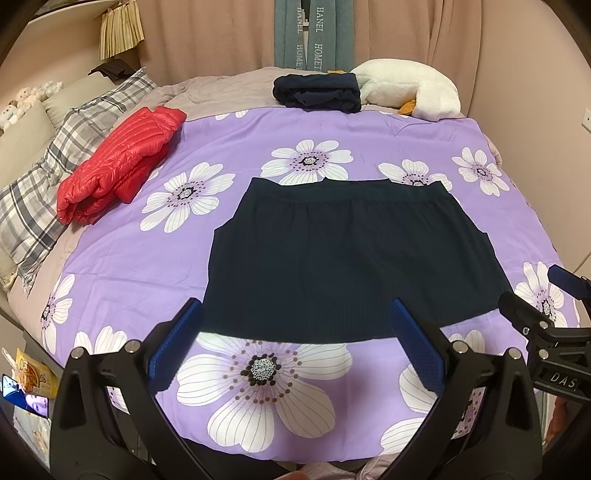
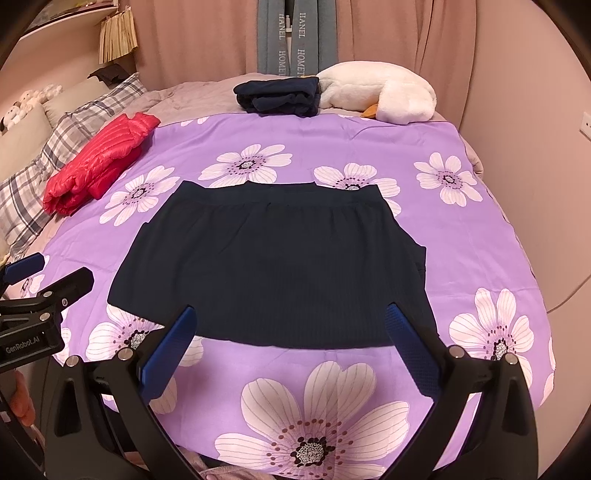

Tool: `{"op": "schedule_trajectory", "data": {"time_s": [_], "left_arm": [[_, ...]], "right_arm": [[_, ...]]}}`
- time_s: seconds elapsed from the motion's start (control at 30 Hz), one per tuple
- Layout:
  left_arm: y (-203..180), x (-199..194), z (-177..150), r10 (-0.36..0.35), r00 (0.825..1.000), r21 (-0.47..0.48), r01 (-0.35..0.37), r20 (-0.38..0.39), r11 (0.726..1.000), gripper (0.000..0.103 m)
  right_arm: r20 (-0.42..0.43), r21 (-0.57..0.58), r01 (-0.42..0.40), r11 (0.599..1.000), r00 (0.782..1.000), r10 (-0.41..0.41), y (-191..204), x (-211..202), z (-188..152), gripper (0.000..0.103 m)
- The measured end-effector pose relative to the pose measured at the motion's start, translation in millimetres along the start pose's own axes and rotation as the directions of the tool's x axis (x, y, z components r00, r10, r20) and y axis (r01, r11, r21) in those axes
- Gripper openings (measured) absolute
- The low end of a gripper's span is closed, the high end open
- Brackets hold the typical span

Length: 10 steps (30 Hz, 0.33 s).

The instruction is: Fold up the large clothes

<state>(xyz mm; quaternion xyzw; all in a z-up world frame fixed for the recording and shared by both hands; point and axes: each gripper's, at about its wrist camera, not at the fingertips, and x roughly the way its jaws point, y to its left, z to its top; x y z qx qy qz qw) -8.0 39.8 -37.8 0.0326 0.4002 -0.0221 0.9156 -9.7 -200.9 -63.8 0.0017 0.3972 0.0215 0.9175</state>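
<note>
On the bed, over a purple bedspread point(image 1: 229, 133) printed with large white flowers, a dark navy garment point(image 1: 332, 258) lies spread flat near the middle of both views, its banded edge toward 12 o'clock and its straight near edge toward 6 o'clock. The left gripper point(image 1: 295, 339) hovers at the near edge of the garment, jaws released and spread wide with nothing between them; its blue pads point(image 1: 173, 350) frame the garment's near left portion, the left pad close to the lower left corner. The right gripper point(image 2: 291, 339) hangs likewise at the garment's near edge, jaws wide apart and empty, its blue pads point(image 2: 410, 350) framing the near right portion. Whether the pads touch the cloth cannot be told. In the left wrist view the right gripper shows at 3 o'clock; in the right wrist view the left gripper shows at 9 o'clock. At 10 o'clock from the garment, well apart from it, a folded red puffer jacket point(image 1: 122, 162) rests at the edge of the bedspread, beside a grey plaid pillow point(image 1: 48, 177). At 12 o'clock, at the far edge of the bedspread, sits a folded dark navy bundle of clothing point(image 1: 317, 92), just beside a white plush goose point(image 1: 410, 88) with an orange beak. Pink curtains point(image 1: 229, 33) hang behind the bed, with a grey-green lettered towel point(image 1: 314, 33) at 12 o'clock.
</note>
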Motion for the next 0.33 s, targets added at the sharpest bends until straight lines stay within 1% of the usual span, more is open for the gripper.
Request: {"op": "schedule_trajectory", "data": {"time_s": [0.33], "left_arm": [[1.5, 2.0, 3.7, 0.008, 1.000, -0.006, -0.008, -0.012, 1.000, 0.101]], "right_arm": [[0.000, 0.004, -0.002, 1.000, 1.000, 0.002, -1.2, 0.3, 1.1, 0.102]]}}
